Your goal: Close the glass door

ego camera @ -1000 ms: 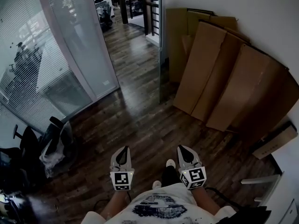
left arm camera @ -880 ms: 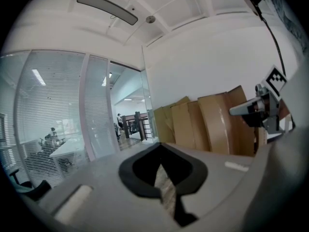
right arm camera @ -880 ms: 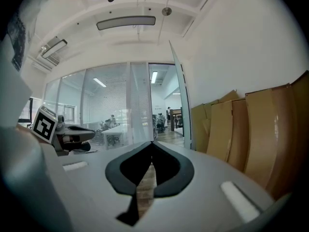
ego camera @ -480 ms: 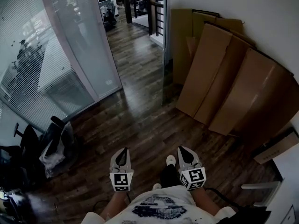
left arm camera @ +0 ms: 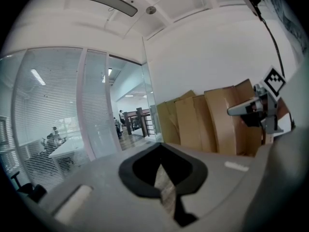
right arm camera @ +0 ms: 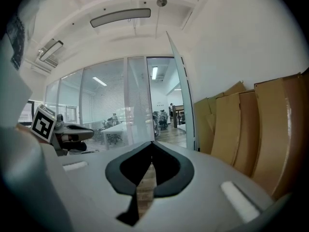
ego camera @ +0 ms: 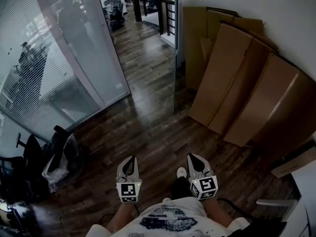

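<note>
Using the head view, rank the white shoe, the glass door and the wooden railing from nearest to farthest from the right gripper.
1. White shoe, just left of the right gripper.
2. Glass door, ahead, seen edge-on.
3. Wooden railing, beyond the doorway.

I've got both grippers low in frame, side by side above the dark wood floor [ego camera: 143, 127]. The left gripper [ego camera: 130, 159] and right gripper [ego camera: 191, 157] each seem to have their fingers pressed together, though the steep angle makes that hard to confirm. The glass door [ego camera: 175, 58] stands edge-on to me, just left of the cardboard sheets [ego camera: 237, 88] leaning on the white wall. A glass partition [ego camera: 74, 53] with blinds is at left. A dim bag [ego camera: 57, 162] sits on the floor near the partition.
</note>
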{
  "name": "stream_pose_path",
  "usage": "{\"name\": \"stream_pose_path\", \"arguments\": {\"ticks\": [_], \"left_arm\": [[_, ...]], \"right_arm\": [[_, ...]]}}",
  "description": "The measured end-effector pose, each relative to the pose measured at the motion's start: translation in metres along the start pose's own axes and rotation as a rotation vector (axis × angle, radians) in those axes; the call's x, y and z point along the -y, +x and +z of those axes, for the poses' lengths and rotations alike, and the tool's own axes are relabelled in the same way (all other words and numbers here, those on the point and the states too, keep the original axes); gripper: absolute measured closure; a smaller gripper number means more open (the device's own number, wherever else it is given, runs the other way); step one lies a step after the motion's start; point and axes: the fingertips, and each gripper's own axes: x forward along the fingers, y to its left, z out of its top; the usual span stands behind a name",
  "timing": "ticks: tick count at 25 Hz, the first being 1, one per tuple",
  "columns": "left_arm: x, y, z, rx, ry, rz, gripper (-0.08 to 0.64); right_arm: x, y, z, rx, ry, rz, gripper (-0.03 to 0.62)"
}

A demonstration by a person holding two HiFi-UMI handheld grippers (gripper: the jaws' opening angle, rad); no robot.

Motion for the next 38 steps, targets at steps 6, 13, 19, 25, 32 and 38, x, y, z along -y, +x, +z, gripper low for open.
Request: {"name": "stream_pose_path", "arguments": {"ticks": [6,13,19,25,32,38], "left_arm": [[0.001,0.048,0.015,-0.001,0.004,0.002,0.561],[0.008,0.096,0.035,-0.012,0.008,0.003,0.561],[0.011,0.131,0.045,-0.015,0.016,0.008,0.561],[0.013,0.165,0.053,-0.021,0.018,0.021,0.561],[0.017,0.2,0.064,-0.016,0.025,0.042,0.561],[0.023,0.217,0.072,-0.011,0.035,0.054,0.561]], "right_arm": [[0.035,0.035,0.013,-0.004,-0.007,0.007,0.584],[0.075,0.067,0.029,-0.001,0.012,0.012,0.584],[0.102,0.092,0.035,-0.005,0.018,0.018,0.584],[0.125,0.116,0.037,-0.013,0.024,0.035,0.584],[0.151,0.141,0.045,-0.004,0.023,0.06,0.584],[0.168,0.154,0.049,0.007,0.024,0.078,0.584]]}}
